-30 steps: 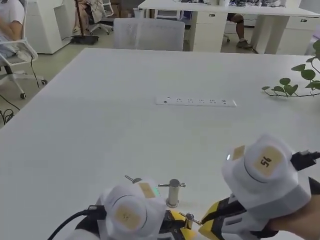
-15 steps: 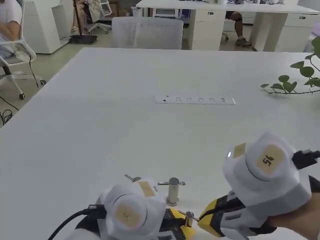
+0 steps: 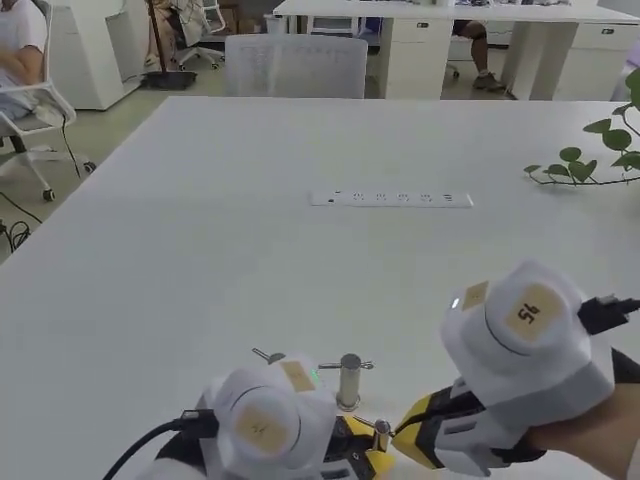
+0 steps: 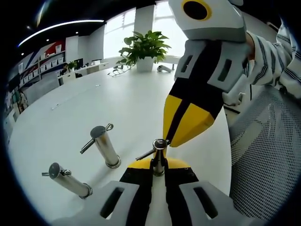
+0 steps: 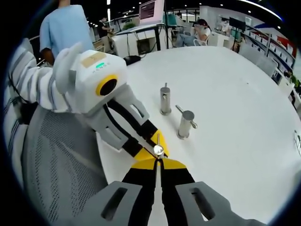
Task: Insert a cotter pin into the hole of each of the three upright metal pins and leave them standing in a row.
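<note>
The left gripper has its jaws clamped on an upright metal pin on the counter. The right gripper has its jaws pressed together on a cotter pin at that pin's head. Left of the left jaws stand a second pin and a third pin.

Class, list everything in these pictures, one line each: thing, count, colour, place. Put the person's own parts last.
metal pins: three, silver; two stand free on the table, one gripped.
cotter pins: three, silver; one at each pin's top.
power strip: one, white, mid-table.
plant: one, green, table's edge.
chair: one, grey, beyond the table.
left gripper: one, black-yellow, shut on a metal pin.
right gripper: one, black-yellow, shut on that pin's cotter pin.
</note>
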### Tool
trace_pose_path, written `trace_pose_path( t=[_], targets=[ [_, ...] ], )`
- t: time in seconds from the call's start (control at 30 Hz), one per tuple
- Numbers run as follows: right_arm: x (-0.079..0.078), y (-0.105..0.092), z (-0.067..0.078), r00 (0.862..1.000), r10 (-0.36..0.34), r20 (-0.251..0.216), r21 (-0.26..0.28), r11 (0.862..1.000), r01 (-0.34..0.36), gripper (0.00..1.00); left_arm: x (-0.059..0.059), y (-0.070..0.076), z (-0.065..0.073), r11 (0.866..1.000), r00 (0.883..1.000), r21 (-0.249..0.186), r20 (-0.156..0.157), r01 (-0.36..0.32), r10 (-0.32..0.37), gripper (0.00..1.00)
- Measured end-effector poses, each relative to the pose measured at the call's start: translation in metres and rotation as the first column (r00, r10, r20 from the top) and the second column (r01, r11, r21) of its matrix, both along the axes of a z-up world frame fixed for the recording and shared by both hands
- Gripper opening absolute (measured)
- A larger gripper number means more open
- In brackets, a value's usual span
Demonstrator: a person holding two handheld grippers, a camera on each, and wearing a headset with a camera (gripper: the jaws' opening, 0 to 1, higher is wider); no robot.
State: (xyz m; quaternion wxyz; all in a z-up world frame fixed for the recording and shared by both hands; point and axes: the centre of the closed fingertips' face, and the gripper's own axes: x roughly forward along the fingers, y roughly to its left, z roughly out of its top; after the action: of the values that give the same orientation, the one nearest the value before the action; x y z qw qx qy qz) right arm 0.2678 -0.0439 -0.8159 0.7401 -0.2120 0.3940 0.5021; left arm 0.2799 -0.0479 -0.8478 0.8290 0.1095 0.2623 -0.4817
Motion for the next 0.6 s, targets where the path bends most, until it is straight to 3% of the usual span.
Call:
trace_pose_path(
  t=[0.37, 0.53, 0.57, 0.6],
  targets=[
    [-0.004, 0.001, -0.003, 1.0, 0.025, 0.001, -0.002, 1.0, -0.025, 0.08, -0.001, 0.0, -0.001, 1.0, 1.0, 0.015, 0.012, 0.008, -0.008, 0.08],
    [-0.004, 0.001, -0.004, 1.0, 0.03, 0.005, -0.006, 1.0, -0.03, 0.1, -0.008, 0.007, -0.016, 0.993, 0.999, 0.106, 0.007, 0.041, -0.042, 0.08],
    [-0.005, 0.0, -0.004, 1.0, 0.031, 0.005, -0.006, 1.0, -0.031, 0.11, -0.008, 0.005, -0.013, 0.997, 0.999, 0.076, 0.013, 0.03, -0.032, 0.08],
    [-0.005, 0.0, -0.005, 0.999, 0.032, 0.008, -0.006, 0.999, -0.032, 0.11, -0.008, 0.006, -0.014, 0.996, 0.999, 0.081, 0.007, 0.03, -0.031, 0.08]
  ],
)
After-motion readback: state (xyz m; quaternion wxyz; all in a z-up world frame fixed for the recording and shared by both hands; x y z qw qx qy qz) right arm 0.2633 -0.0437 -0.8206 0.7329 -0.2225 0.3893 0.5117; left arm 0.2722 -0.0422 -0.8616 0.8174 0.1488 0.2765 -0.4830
